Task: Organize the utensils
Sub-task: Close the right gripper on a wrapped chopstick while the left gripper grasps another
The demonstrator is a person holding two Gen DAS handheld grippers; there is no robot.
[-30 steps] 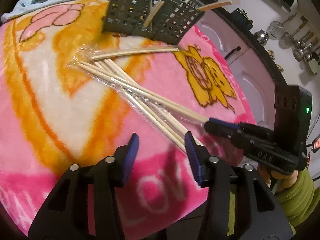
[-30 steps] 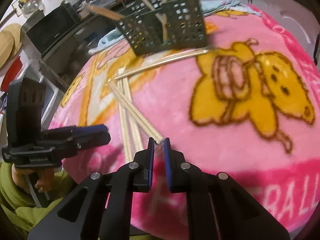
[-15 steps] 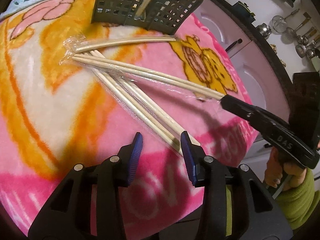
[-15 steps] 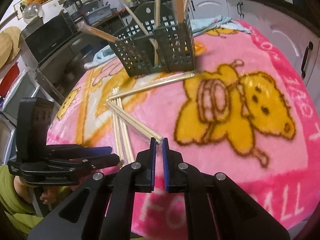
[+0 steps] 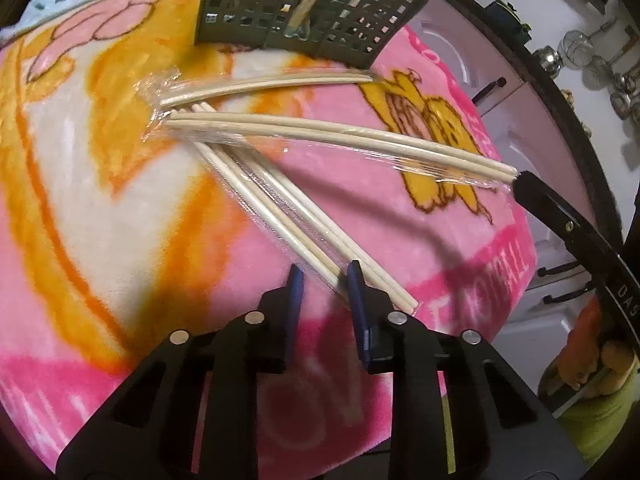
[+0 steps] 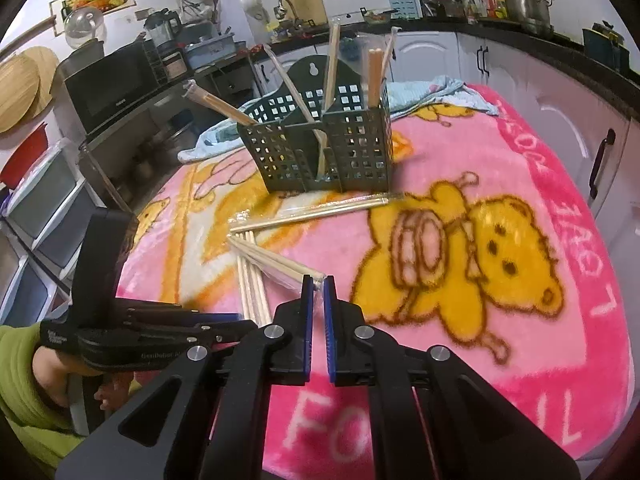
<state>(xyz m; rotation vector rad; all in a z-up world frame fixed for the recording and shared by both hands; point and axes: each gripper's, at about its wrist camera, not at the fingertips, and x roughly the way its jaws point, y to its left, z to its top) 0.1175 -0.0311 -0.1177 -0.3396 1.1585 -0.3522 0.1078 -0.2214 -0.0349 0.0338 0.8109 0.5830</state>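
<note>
pinching a wrapped chopstick pair (image 6: 280,266), r gripper (image 6: 318,280) clamped; l gripper (image 5: 322,276) closing round another pair (image 5: 288,220).

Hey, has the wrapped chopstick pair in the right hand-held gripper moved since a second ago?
Yes. The wrapped chopstick pair, pinched at its end by the right hand-held gripper, has swung its held end toward the green utensil basket, off the pairs still lying on the blanket.

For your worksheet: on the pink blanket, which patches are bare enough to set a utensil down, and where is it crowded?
Free: the bear print area of the pink blanket, right of the wrapped chopstick pairs, and the lettered strip along the near edge. Crowded: the stretch in front of the green utensil caddy, where the pairs fan out and both grippers work.
</note>
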